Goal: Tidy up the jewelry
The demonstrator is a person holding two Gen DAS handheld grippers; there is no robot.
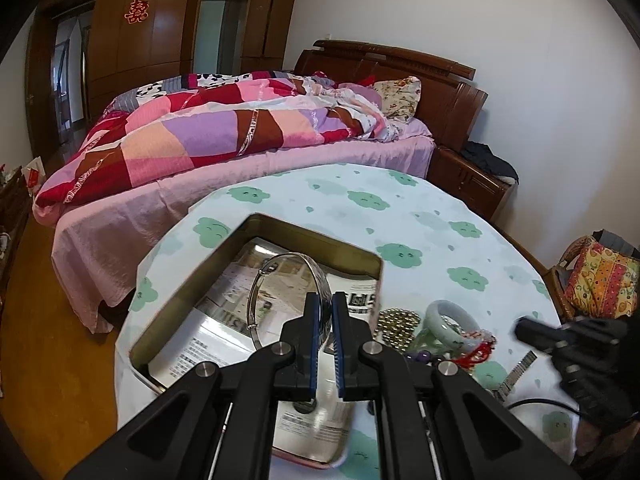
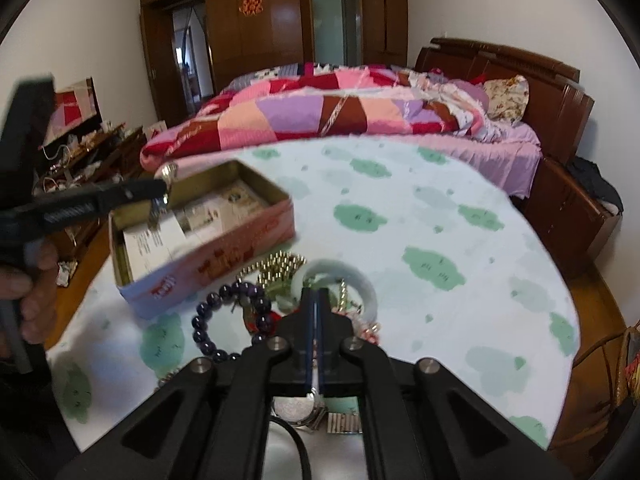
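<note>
On the counter [image 1: 420, 216] the tin [image 1: 352, 250] holds only paper, my left claw [image 1: 325, 312] clamps the silver bangle [image 1: 280, 276] above it, my right claw [image 2: 316, 300] is together, empty, and the jewelry pile [image 2: 280, 280] waits at its twelve o'clock.

Tablecloth [image 2: 400, 216]: pale mint-white, green cloud blotches. Tin [image 2: 224, 256]: pink outside with red lettering, dull gold inside, lined with printed black-and-white paper [image 1: 224, 320]. Bangle [image 1: 280, 280] in left gripper [image 1: 325, 312]: silver; pads blue, body black. Jade bangle [image 2: 360, 280]: pale green-white. Bead bracelet [image 2: 228, 320]: dark purple. Small bead pile [image 2: 280, 266]: gold. Quilt [image 1: 200, 132]: patchwork pink, red, lilac, brown. Bedsheet [image 1: 160, 208]: pink.
</note>
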